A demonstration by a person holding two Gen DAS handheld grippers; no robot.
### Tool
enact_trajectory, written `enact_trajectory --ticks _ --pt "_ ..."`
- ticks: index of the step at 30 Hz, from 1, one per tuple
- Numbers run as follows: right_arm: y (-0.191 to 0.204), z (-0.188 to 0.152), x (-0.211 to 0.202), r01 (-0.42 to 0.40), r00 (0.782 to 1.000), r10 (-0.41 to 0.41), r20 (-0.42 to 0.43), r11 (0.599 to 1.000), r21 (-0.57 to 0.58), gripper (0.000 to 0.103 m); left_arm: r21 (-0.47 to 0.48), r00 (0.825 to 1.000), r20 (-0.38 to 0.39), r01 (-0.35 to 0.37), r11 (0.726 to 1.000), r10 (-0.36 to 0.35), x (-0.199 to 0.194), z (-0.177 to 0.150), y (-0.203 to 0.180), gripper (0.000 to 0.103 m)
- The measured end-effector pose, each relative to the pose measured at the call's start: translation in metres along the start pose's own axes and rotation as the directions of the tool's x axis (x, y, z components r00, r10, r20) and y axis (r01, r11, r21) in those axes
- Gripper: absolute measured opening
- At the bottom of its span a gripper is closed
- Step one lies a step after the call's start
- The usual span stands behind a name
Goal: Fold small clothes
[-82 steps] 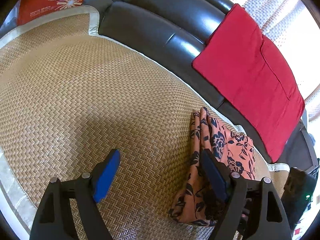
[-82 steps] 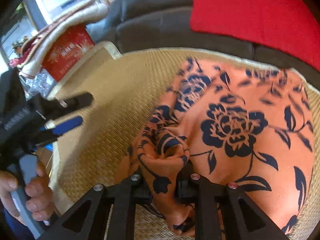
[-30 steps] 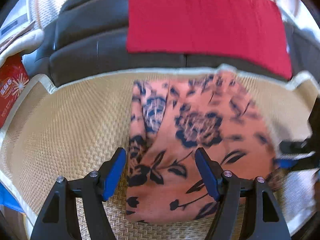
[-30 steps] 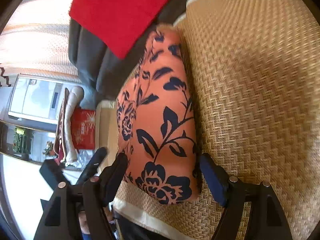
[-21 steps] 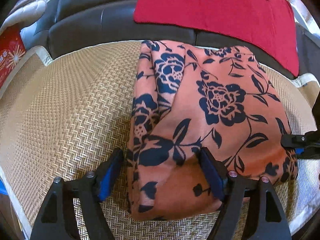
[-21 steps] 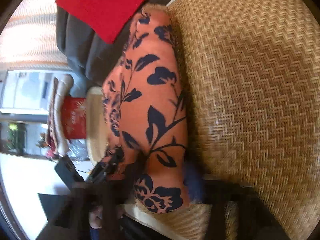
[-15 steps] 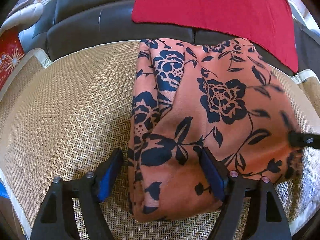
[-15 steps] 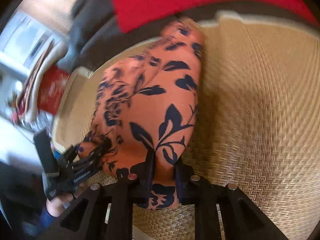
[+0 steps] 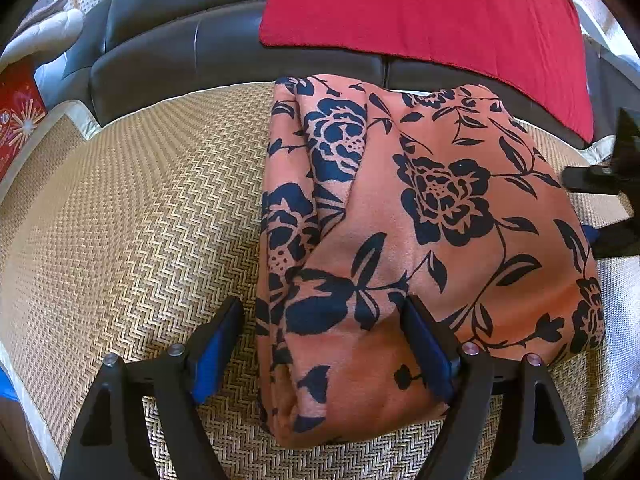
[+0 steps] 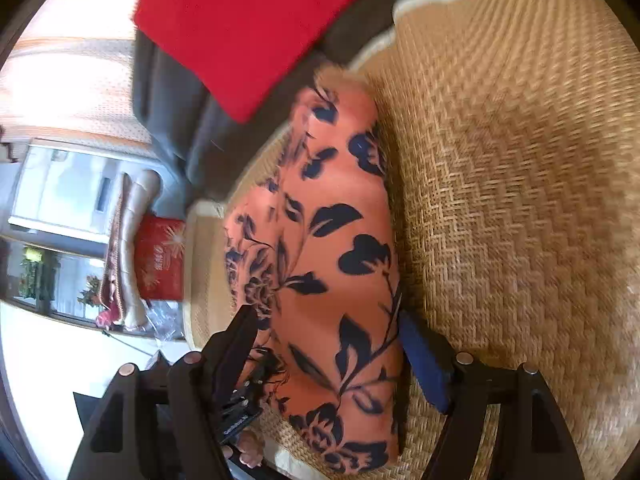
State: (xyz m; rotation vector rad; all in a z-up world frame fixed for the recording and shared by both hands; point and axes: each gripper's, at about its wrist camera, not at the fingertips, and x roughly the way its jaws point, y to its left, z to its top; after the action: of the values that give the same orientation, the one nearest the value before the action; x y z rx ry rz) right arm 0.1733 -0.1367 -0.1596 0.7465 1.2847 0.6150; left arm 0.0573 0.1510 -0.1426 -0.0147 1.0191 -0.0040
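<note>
Woven straw matting [image 9: 132, 220] lay on my left, and on it, near the dark leather sofa back [image 9: 192, 40], sat the orange floral garment [image 9: 400, 240], already doubled into a thick pad with its layered edges stacked along the left side. My left claw [image 9: 320, 348] stood wide apart, straddling the near left corner and gripping nothing. Further right, my right claw [image 10: 328, 360] was spread just as wide across the garment's far-right edge, one finger on each side, empty too. I judged the cloth light, soft and limp, likely to sag and slide open if lifted by a single layer. The safest hold seemed to be the near corners, pinching every layer together at the folded edge. A red cloth [image 9: 420, 12] hung over the sofa behind, well clear of my work.
</note>
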Motion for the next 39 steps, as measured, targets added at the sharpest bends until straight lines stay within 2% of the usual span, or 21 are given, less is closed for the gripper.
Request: enact_trajectory --ticks 1,2,3,7,8,10,12,13,14,15,17,19,20,21,25,27,30,31,32,33,39 --pt "-0.001 0.003 0.002 0.002 1.000 -0.002 0.004 1.000 -0.004 0.065 -0.001 1.000 -0.001 0.000 1.000 0.000 0.000 0.000 0.001 0.083" --pt "0.004 0.003 0.001 0.051 0.999 -0.051 0.004 0.999 -0.018 0.032 -0.005 1.000 -0.003 0.004 1.000 -0.004 0.000 0.000 0.002 0.083" --pt "0.017 -0.001 -0.001 0.122 0.992 -0.119 0.035 0.989 -0.083 0.029 -0.006 1.000 -0.004 0.005 1.000 -0.005 -0.002 0.000 0.002 0.083" --pt "0.072 -0.033 0.007 0.394 0.919 -0.354 0.175 0.851 -0.347 0.026 0.001 1.000 -0.004 0.001 1.000 -0.001 -0.004 -0.001 0.001 0.083" --pt "0.063 -0.030 0.015 0.412 0.911 -0.381 0.156 0.849 -0.332 0.026 0.002 1.000 -0.004 0.001 1.000 -0.001 -0.002 -0.001 0.001 0.083" --pt "0.045 -0.020 0.013 0.326 0.945 -0.306 0.118 0.918 -0.228 0.031 -0.004 1.000 -0.007 0.006 1.000 -0.006 -0.002 -0.001 0.003 0.083" --pt "0.048 -0.014 0.003 0.261 0.963 -0.239 0.127 0.943 -0.205 0.041 -0.004 1.000 -0.004 0.008 1.000 -0.008 -0.001 -0.001 0.003 0.083" --pt "0.051 -0.011 0.000 0.241 0.967 -0.215 0.138 0.948 -0.207 0.048 -0.002 1.000 -0.003 0.006 1.000 -0.006 -0.001 -0.001 0.003 0.083" --pt "0.053 -0.008 -0.004 0.198 0.975 -0.171 0.143 0.960 -0.200 0.069 -0.002 1.000 -0.002 0.005 1.000 -0.005 -0.001 -0.002 0.003 0.083" --pt "0.053 -0.001 -0.005 0.142 0.983 -0.118 0.142 0.974 -0.178 0.076 -0.004 1.000 -0.003 0.006 1.000 -0.006 -0.001 -0.001 0.003 0.083" --pt "0.050 0.011 -0.002 0.113 0.986 -0.093 0.139 0.983 -0.145 0.076 -0.004 1.000 -0.005 0.006 1.000 -0.006 -0.001 -0.001 0.003 0.083" --pt "0.041 0.028 0.020 0.113 0.992 -0.106 0.075 0.989 -0.093 0.076 -0.004 1.000 -0.006 0.007 1.000 -0.007 -0.001 -0.001 0.003 0.083" --pt "0.040 0.031 0.029 0.119 0.992 -0.115 0.051 0.989 -0.085 0.058 -0.005 1.000 -0.007 0.008 1.000 -0.008 -0.001 -0.001 0.003 0.083" --pt "0.046 0.031 0.031 0.158 0.987 -0.153 0.054 0.982 -0.107 0.029 -0.007 1.000 -0.008 0.009 1.000 -0.009 -0.001 -0.001 0.003 0.083" --pt "0.096 0.004 0.036 0.342 0.936 -0.295 0.190 0.888 -0.308 0.027 -0.001 1.000 -0.006 0.003 1.000 -0.003 -0.001 -0.003 0.001 0.083" --pt "0.091 0.003 0.053 0.406 0.913 -0.367 0.179 0.860 -0.310 0.027 -0.002 1.000 -0.007 0.001 1.000 -0.001 -0.001 -0.002 0.000 0.084" --pt "0.059 0.013 0.044 0.288 0.953 -0.266 0.143 0.942 -0.171 0.037 -0.019 1.000 -0.018 0.015 1.000 -0.016 -0.002 -0.001 0.004 0.083" --pt "0.058 0.012 0.040 0.270 0.958 -0.248 0.147 0.949 -0.161 0.048 -0.027 1.000 -0.019 0.021 0.999 -0.022 -0.003 -0.001 0.005 0.083" --pt "0.060 0.008 0.037 0.258 0.959 -0.233 0.162 0.953 -0.159 0.073 -0.036 0.999 -0.020 0.027 0.999 -0.027 -0.004 -0.001 0.006 0.083" --pt "0.064 0.005 0.034 0.242 0.961 -0.212 0.175 0.956 -0.169 0.077 -0.043 0.999 -0.021 0.029 0.999 -0.030 -0.006 0.000 0.008 0.083" --pt "0.057 -0.017 0.033 0.207 0.975 -0.187 0.120 0.962 -0.179 0.077 -0.168 0.992 0.086 0.110 0.980 -0.096 -0.041 0.010 0.036 0.083"
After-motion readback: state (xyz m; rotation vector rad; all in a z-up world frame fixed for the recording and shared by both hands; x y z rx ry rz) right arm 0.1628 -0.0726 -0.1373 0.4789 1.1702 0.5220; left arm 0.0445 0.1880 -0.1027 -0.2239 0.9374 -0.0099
